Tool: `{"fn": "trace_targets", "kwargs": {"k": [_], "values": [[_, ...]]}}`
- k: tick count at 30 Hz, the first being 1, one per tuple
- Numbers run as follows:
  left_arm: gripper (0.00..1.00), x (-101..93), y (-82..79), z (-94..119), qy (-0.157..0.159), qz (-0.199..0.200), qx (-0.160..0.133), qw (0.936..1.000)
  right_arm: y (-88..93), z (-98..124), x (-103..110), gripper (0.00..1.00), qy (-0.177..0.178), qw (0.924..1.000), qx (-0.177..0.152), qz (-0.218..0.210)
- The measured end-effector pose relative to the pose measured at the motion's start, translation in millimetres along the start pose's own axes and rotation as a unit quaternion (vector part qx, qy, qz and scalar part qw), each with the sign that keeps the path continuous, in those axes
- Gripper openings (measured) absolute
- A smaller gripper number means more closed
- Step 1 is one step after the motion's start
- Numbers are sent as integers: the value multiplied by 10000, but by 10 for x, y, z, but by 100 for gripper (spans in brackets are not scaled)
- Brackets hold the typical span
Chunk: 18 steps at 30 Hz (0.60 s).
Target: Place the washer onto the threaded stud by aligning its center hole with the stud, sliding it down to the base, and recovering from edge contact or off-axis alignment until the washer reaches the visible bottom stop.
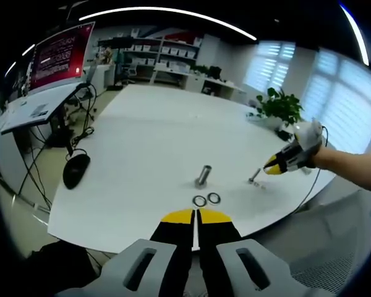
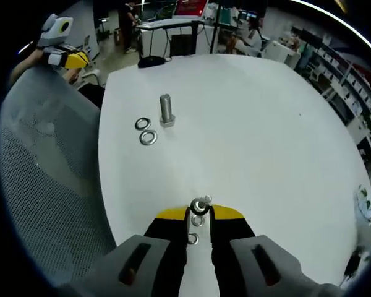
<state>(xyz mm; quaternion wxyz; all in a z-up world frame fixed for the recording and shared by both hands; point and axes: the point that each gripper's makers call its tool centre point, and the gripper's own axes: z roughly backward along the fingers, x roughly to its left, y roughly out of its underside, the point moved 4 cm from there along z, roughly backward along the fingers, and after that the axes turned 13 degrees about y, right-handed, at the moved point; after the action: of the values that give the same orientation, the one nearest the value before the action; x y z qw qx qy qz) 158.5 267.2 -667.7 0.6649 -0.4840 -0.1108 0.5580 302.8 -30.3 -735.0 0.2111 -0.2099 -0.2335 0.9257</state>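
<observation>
A large threaded stud (image 1: 203,175) (image 2: 166,110) stands upright on the white table (image 1: 148,142) (image 2: 253,124). Two loose washers (image 1: 206,199) (image 2: 145,130) lie side by side just next to it. My left gripper (image 1: 196,216) is shut and empty, held back over the near table edge, short of the washers. A smaller bolt (image 1: 255,177) (image 2: 201,203) stands farther right. My right gripper (image 2: 200,213) (image 1: 271,166) hovers right at it, its jaws a narrow gap apart. Small washers (image 2: 196,229) show through that gap, apparently lying on the table.
A grey mesh chair (image 2: 43,185) stands against the table edge by the left gripper (image 2: 65,55). A monitor with a red screen (image 1: 62,52) sits on a side desk, a black object (image 1: 76,168) on the floor below. A potted plant (image 1: 281,105) stands beyond the table.
</observation>
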Motion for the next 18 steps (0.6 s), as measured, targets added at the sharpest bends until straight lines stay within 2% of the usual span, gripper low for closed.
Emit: {"fn": "trace_targets", "kwargs": {"k": [13, 18], "values": [[0, 3, -1, -3, -4, -13, 11, 10000, -34, -146, -73, 15, 74, 9999, 149, 44], [0, 3, -4, -2, -6, -8, -1, 10000, -26, -168, -38, 15, -28, 9997, 228, 108]]}}
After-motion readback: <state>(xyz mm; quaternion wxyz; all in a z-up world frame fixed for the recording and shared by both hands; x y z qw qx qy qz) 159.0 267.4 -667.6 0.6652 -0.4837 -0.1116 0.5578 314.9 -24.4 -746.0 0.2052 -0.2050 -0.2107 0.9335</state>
